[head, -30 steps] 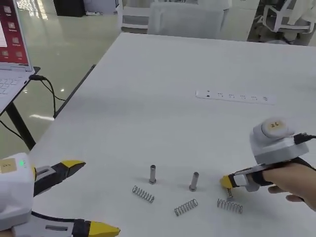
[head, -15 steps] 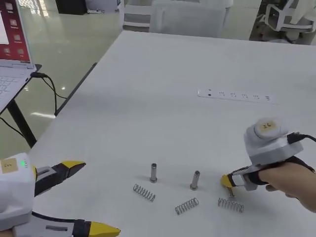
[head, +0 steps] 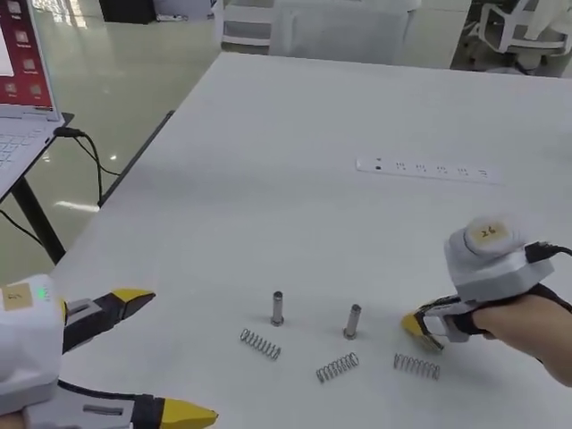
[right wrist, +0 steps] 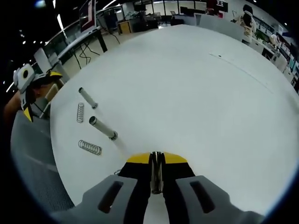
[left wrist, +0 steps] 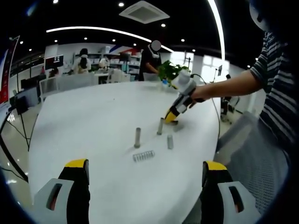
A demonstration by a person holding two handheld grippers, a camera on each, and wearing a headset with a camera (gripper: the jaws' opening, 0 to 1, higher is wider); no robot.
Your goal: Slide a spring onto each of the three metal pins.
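The work lies on a plain white table [head: 357, 116], matt and bare save for a white power strip [head: 424, 170] well back from the parts. To the left of the table a laptop [head: 13, 89] with a red screen sits on a side stand, a black cable [head: 89, 156] looping down from it over a glossy, light-reflecting floor [head: 134, 54]. White office chairs [head: 514, 27] stand past the far edge. The left gripper view takes in an open-plan office with ceiling spotlights, a green plant [left wrist: 168, 70] and people standing in the background.

Two metal pins stand upright near the front edge: the left pin [head: 277, 308] and the middle pin [head: 352, 322]. Three springs lie flat just in front of them: the left spring [head: 260, 344], the middle spring [head: 337, 367] and the right spring [head: 416, 365], none on a pin.

The right gripper [head: 418, 326] hangs low just above the right spring, its jaws pressed together on a thin metal piece that looks to be the third pin [right wrist: 156, 179]. The left gripper [head: 165, 357] is held at the near left, well apart from the parts, its jaws spread wide with nothing between them.
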